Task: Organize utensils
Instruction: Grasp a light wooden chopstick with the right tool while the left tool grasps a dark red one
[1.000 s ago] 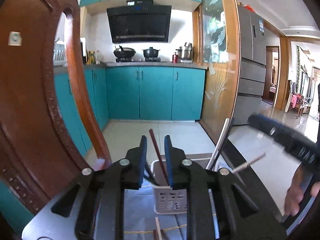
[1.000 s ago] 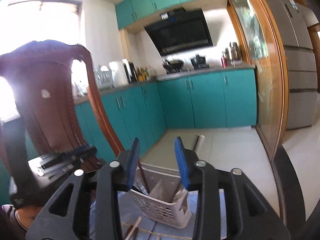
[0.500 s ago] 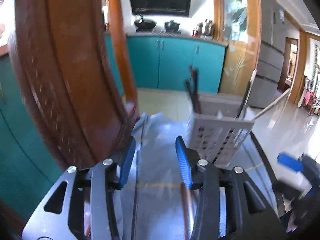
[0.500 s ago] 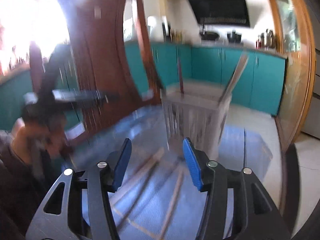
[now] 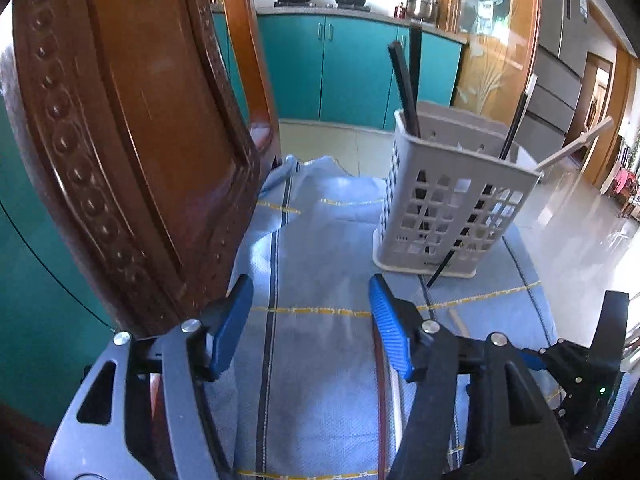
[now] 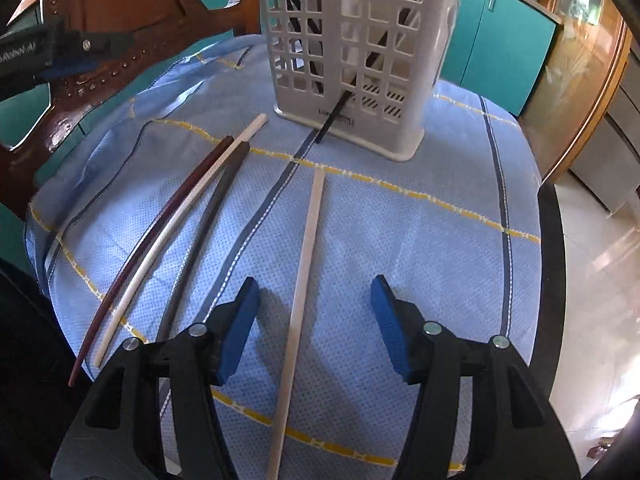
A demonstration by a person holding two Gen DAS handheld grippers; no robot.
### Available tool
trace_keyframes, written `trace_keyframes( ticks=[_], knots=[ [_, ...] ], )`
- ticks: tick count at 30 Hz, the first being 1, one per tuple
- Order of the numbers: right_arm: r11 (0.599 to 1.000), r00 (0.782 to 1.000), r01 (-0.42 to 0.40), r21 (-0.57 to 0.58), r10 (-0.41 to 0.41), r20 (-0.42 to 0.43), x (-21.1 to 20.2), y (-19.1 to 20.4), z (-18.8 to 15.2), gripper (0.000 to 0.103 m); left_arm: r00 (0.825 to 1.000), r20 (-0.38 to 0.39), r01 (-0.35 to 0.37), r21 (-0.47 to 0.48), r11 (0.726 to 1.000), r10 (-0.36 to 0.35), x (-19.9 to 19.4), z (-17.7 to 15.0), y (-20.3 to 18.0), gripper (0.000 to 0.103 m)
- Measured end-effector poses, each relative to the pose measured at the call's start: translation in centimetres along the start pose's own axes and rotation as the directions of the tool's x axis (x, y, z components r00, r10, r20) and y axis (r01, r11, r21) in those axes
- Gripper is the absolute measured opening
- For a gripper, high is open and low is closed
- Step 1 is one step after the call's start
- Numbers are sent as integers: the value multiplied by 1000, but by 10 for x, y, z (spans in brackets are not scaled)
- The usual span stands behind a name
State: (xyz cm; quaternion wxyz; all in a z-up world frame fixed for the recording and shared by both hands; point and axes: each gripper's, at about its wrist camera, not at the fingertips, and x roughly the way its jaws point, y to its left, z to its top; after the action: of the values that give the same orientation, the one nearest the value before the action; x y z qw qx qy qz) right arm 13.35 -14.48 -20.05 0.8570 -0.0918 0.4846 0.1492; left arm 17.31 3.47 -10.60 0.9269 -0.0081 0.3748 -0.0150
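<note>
Kitchen with teal cabinets [image 5: 352,68] and a carved wooden chair [image 5: 132,128] surrounds the worktop's blue cloth [image 6: 400,240]. White utensil basket [image 6: 352,52] stands upright, chopsticks inside; four chopsticks [image 6: 304,264] lie loose. Left gripper [image 5: 310,322], just opening, and right gripper [image 6: 314,320] gape empty.

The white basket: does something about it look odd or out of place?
Yes. One black chopstick pokes out through a hole low in the white basket wall, its tip resting on the blue cloth instead of standing inside.
</note>
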Motion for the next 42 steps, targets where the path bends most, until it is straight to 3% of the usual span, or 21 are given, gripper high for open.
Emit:
trace_keyframes(
  ticks=[4, 7, 9, 10, 38, 42],
  knots=[
    [1000, 1000, -9, -3, 9, 8, -2, 2, -2, 53, 999, -43, -9, 0, 1000, 9, 9, -4, 0, 63],
    [1000, 1000, -26, -11, 26, 14, -3, 4, 2, 31, 997, -72, -12, 9, 1000, 12, 15, -7, -2, 63],
    [999, 999, -42, -4, 42, 12, -3, 5, 3, 11, 996, -83, -15, 16, 1000, 16, 17, -9, -4, 64],
    [999, 999, -40, 2, 40, 12, -3, 4, 3, 8, 996, -89, -16, 20, 1000, 17, 19, -10, -5, 64],
    [991, 999, -38, 128, 35, 29, -9, -26, 6, 6, 981, -189, -9, 101, 995, 28, 44, -25, -28, 67],
    [990, 999, -40, 134, 36, 30, -10, -27, 5, 6, 978, -206, 32, 76, 997, -16, 46, -26, -27, 67]
  ],
)
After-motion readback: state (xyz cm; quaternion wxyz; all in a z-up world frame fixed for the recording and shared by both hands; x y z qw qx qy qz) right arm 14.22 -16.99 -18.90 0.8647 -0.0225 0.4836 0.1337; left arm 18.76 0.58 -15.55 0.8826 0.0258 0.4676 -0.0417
